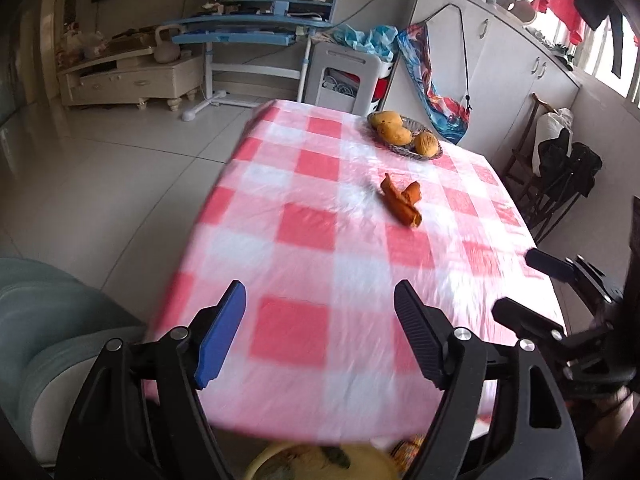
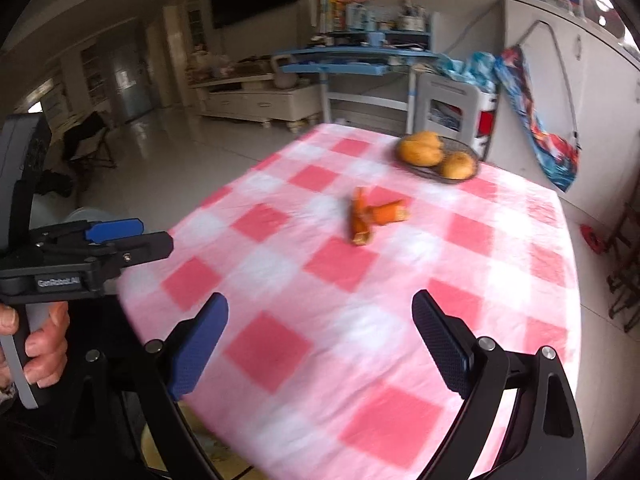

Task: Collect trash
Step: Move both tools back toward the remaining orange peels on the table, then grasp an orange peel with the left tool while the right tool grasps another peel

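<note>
Peel (image 1: 402, 200), orange and curled in a couple of pieces, lies on the pink-and-white checked cloth of the desk (image 1: 304, 320), out past the middle and well apart from both grippers. From the left wrist, the left gripper (image 1: 320, 332) hangs over the near edge of the desk with its jaws spread wide and only cloth between them. Beyond the peel, a dish (image 1: 436, 152) of yellow fruit (image 1: 394, 128) stands near the far edge. The right gripper (image 1: 516, 288) pokes in at the right side, seen edge on. A yellow bin (image 1: 320, 464) shows below the desk edge, blurred.

From the right wrist, the right gripper (image 2: 320, 340) also hovers over the near part of the desk, jaws wide apart and empty. The peel (image 2: 370, 218) sits ahead, between the gripper and the dish (image 2: 472, 152). At the left, a hand (image 2: 40, 344) grips the handle of the left gripper (image 2: 148, 236), which points across toward the desk.
</note>
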Demonstrator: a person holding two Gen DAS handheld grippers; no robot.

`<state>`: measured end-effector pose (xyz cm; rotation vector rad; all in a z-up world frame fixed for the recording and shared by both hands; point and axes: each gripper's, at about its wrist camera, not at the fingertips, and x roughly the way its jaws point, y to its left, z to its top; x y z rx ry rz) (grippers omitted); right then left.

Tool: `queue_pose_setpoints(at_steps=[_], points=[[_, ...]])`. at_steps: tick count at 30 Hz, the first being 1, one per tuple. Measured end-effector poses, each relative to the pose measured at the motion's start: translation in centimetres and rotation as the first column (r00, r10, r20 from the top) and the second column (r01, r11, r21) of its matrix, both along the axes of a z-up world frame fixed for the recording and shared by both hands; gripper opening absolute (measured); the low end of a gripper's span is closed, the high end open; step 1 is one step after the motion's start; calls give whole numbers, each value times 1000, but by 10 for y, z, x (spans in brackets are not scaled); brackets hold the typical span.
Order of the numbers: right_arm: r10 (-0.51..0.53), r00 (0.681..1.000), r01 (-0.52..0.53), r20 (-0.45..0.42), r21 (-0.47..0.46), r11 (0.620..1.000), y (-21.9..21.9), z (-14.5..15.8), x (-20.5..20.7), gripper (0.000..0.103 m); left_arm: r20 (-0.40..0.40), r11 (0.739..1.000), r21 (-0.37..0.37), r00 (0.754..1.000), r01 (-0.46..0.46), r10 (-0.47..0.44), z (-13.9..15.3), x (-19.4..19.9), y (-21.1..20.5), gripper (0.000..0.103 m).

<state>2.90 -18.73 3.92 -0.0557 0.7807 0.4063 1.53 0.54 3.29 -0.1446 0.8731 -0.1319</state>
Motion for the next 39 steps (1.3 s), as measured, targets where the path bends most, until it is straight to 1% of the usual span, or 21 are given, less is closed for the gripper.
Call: queue_pose_setpoints(at_steps=[4, 7, 10, 13, 17, 19, 21, 22, 24, 25, 27, 29, 31, 32, 35, 38, 39], points=[[-81, 997, 81, -12, 22, 996, -26, 1, 17, 89, -27, 1000, 6, 999, 20, -20, -14, 48, -33, 73], [-124, 992, 124, -27, 32, 992, -43, 0, 31, 89, -53, 999, 9, 998, 35, -34, -25, 85, -58, 73], [-145, 989, 146, -39, 30, 989, -51, -4, 44, 89, -78, 998, 19, 996, 52, -50, -36, 119, -81, 73], [-158, 986, 160, -56, 37, 986, -56, -8, 55, 89, -95, 997, 33, 993, 70, -66, -48, 143, -99, 73], [-163, 984, 166, -69, 46, 985, -63, -10, 69, 89, -113, 994, 57, 990, 93, -87, -64, 165, -115, 73], [-172, 982, 178, -83, 65, 982, -68, -12, 76, 89, -120, 990, 78, 987, 115, -105, -70, 169, -118, 70], [-173, 980, 182, -100, 95, 979, -72, -14, 84, 89, -91, 982, 113, 986, 150, -140, -72, 167, -119, 53], [-170, 980, 181, -107, 105, 978, -72, -15, 87, 89, -88, 981, 112, 985, 161, -151, -72, 167, -117, 48], [-150, 980, 166, -128, 125, 978, -68, -18, 98, 89, -81, 980, 99, 983, 170, -163, -72, 167, -105, 24], [-139, 981, 156, -134, 131, 979, -65, -20, 103, 89, -81, 981, 89, 983, 171, -164, -71, 167, -99, 22], [-113, 983, 133, -143, 134, 982, -54, -22, 115, 89, -83, 983, 66, 982, 173, -167, -71, 168, -86, 19], [-100, 983, 123, -154, 145, 982, -46, -26, 125, 87, -83, 984, 69, 984, 161, -156, -70, 169, -77, 19], [-88, 980, 118, -179, 164, 979, -37, -33, 136, 79, -81, 986, 59, 985, 159, -154, -70, 168, -67, 19], [-85, 979, 116, -183, 166, 979, -34, -36, 138, 78, -76, 985, 58, 985, 162, -158, -71, 166, -64, 19], [-77, 980, 105, -183, 147, 984, -22, -44, 146, 76, -63, 982, 49, 981, 184, -181, -71, 160, -57, 19], [-70, 982, 93, -176, 125, 988, -13, -50, 154, 75, -60, 983, 33, 982, 183, -181, -71, 159, -51, 19], [-68, 982, 90, -175, 119, 989, -12, -51, 156, 72, -61, 984, 23, 982, 179, -178, -71, 159, -48, 19]])
